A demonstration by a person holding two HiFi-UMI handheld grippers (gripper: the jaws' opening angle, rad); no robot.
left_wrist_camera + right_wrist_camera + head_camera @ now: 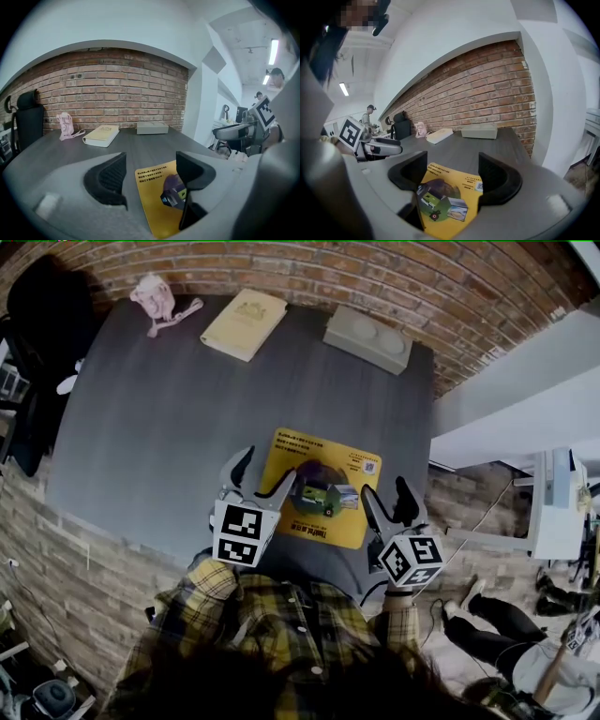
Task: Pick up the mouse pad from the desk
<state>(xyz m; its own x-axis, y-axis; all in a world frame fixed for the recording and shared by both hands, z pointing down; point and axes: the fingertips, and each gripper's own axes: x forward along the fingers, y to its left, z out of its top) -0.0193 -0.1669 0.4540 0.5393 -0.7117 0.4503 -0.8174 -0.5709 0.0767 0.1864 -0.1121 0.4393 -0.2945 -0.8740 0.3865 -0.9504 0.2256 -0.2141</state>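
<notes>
left gripper [265, 472], right gripper [385, 493]: jaws apart, empty, flanking thin yellow rectangular mouse pad [319, 457] | risk: pad flush on grey counter [159, 427]; jaws may skid, pushing it

Yellow mouse pad [320, 486], dark grey desk [169, 418]

Red brick wall [117, 79] ran behind the dark grey desk [159, 437], which had a wood-grain top. Black office chair [42, 315] sat at the desk's far left corner, up against the brick. White wall [199, 112] met the brick past the desk's right end. Ceiling was white, with a lit strip light [273, 51] and a second strip light [345, 89] deeper in the room. Brick-pattern floor [66, 559] showed either side of the desk. White furniture [555, 507] stood off to the right, type unclear.
</notes>
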